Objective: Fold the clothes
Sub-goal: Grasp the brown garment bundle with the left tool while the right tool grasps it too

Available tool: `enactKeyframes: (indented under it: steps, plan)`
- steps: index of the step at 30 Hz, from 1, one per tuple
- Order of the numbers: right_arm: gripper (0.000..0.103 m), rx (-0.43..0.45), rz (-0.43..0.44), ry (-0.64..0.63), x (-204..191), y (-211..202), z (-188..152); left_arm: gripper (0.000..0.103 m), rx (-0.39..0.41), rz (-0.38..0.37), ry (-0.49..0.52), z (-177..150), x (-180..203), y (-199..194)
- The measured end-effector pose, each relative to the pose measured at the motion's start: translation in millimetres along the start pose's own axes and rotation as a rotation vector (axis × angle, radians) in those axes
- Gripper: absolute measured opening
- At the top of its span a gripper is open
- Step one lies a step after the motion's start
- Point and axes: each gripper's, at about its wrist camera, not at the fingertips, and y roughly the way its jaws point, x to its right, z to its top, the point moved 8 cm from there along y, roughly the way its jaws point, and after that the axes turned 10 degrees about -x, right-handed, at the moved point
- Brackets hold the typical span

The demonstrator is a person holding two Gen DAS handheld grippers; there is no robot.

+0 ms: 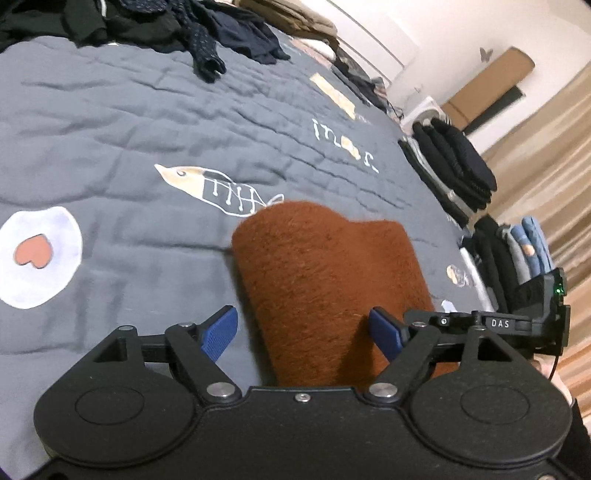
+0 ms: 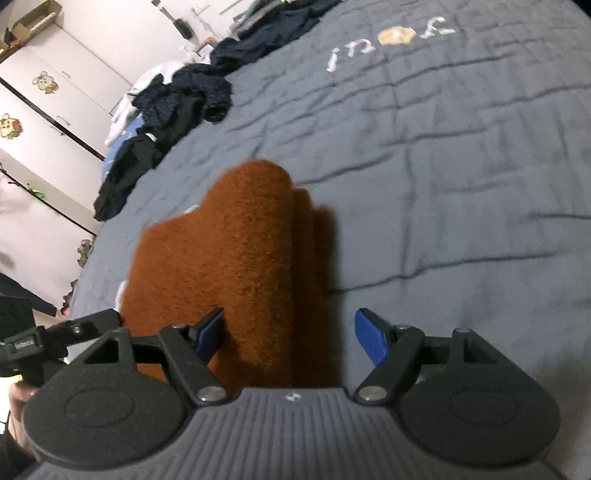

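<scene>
Grey quilted bed (image 1: 122, 110) with cartoon prints, loose dark clothes (image 1: 155, 29) heaped at its far edge, folded stacks (image 1: 454, 166) along one side, folded rust-brown fuzzy garment (image 1: 325, 288) lying mid-bed, left hand-held gripper (image 1: 303, 332) and right hand-held gripper (image 2: 288, 336) both released, blue pads (image 1: 218, 332) spread around it.

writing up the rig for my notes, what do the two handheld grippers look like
Both are black with round side discs, silver pivot screws and blue ribbed fingertip pads. The left gripper has a smooth black body; the right gripper has a grey ridged body with a small white logo. From the left view, the right one shows a white "DAS" label, a green light and a thin black cable.
</scene>
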Motion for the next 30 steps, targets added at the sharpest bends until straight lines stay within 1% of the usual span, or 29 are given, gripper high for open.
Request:
enactKeyframes:
  steps: [3, 5, 8, 12, 17, 20, 22, 24, 25, 27, 29, 30]
  plan:
    - [0.074, -0.004, 0.015, -0.001, 0, -7, -4, 0.077, 0.002, -0.018, -0.006, 3, 1, 4]
    - [0.074, -0.007, 0.025, -0.001, 0, -11, -6, 0.077, 0.011, -0.015, -0.009, 6, 0, 7]
    - [0.074, -0.015, 0.042, 0.0, 0, -17, -10, 0.077, -0.004, -0.03, -0.024, 11, -3, 15]
    - [0.074, -0.034, 0.071, 0.003, 4, -21, -18, 0.078, 0.003, -0.04, -0.041, 17, -2, 20]
    - [0.074, -0.06, 0.113, 0.009, 9, -23, -24, 0.078, 0.013, -0.032, -0.053, 21, 0, 25]
    - [0.075, -0.099, 0.147, 0.014, 11, -21, -28, 0.078, 0.013, -0.028, -0.056, 22, 0, 27]
    - [0.075, -0.124, 0.191, 0.021, 11, -19, -32, 0.077, 0.01, -0.026, -0.059, 22, -1, 28]
    - [0.077, -0.154, 0.24, 0.03, 10, -15, -36, 0.078, 0.008, -0.025, -0.063, 22, -2, 29]
    - [0.08, -0.167, 0.253, 0.033, 9, -12, -38, 0.078, 0.007, -0.024, -0.066, 22, -3, 29]
    - [0.084, -0.181, 0.259, 0.027, 7, -6, -41, 0.078, 0.007, -0.022, -0.067, 22, -3, 30]
    - [0.092, -0.183, 0.273, 0.029, 6, -4, -41, 0.078, 0.007, -0.019, -0.067, 22, -1, 30]
    - [0.093, -0.184, 0.281, 0.031, 6, -3, -40, 0.078, 0.007, -0.018, -0.067, 22, -1, 30]
